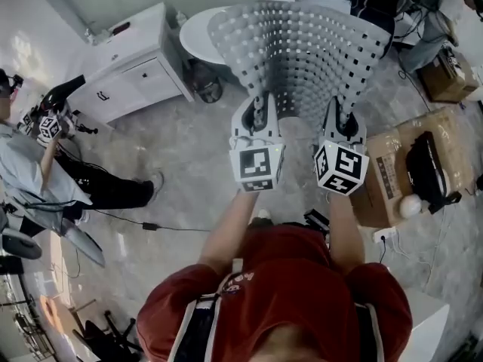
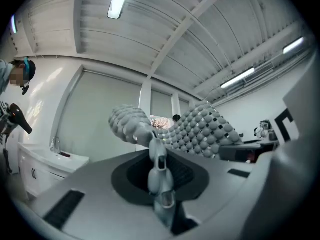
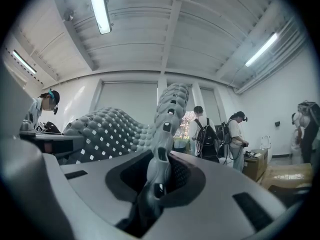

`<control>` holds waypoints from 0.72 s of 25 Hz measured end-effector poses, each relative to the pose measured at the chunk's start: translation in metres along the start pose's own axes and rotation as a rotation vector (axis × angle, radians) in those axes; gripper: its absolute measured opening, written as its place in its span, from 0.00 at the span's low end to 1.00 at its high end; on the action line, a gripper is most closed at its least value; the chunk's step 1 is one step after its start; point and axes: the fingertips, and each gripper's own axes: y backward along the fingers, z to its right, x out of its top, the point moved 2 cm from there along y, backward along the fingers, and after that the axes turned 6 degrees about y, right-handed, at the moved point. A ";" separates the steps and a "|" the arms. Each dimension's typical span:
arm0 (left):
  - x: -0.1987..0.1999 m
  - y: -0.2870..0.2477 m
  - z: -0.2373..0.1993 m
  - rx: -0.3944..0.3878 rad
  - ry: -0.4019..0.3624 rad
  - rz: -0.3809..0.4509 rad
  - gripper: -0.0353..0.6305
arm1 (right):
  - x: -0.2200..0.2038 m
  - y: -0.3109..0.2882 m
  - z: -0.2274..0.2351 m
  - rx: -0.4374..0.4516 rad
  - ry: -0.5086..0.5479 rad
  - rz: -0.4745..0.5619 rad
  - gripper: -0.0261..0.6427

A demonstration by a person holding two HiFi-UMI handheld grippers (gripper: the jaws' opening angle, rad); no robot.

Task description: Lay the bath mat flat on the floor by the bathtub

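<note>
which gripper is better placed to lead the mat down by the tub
Left, probably: the left gripper and right gripper both pinch the bath mat's near edge, but the left is nearer the bathtub.

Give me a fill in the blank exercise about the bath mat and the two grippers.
The bath mat is ___ in colour.
The left gripper and right gripper are both ___ on its edge.
It is held up, not yet lying on the ___.
Missing words: grey; shut; floor.
</note>
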 end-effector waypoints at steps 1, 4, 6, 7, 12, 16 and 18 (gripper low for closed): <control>-0.001 -0.001 -0.001 -0.003 0.004 -0.004 0.13 | -0.002 -0.002 0.000 0.000 -0.006 -0.004 0.14; -0.005 -0.008 -0.005 -0.018 0.004 -0.013 0.13 | -0.007 -0.009 -0.001 -0.009 -0.007 -0.015 0.14; -0.011 -0.013 -0.008 -0.026 0.019 -0.027 0.13 | -0.012 -0.013 -0.001 -0.021 0.000 -0.027 0.14; -0.014 -0.016 -0.009 -0.029 0.027 -0.033 0.13 | -0.014 -0.015 0.000 -0.027 0.001 -0.031 0.14; -0.011 -0.031 -0.014 -0.056 0.032 -0.025 0.13 | -0.015 -0.027 -0.001 -0.051 -0.007 -0.034 0.14; -0.010 -0.043 -0.031 -0.074 0.035 -0.027 0.13 | -0.013 -0.039 -0.012 -0.079 -0.010 -0.035 0.14; -0.011 -0.046 -0.035 -0.093 0.042 -0.028 0.13 | -0.012 -0.041 -0.015 -0.094 -0.006 -0.038 0.14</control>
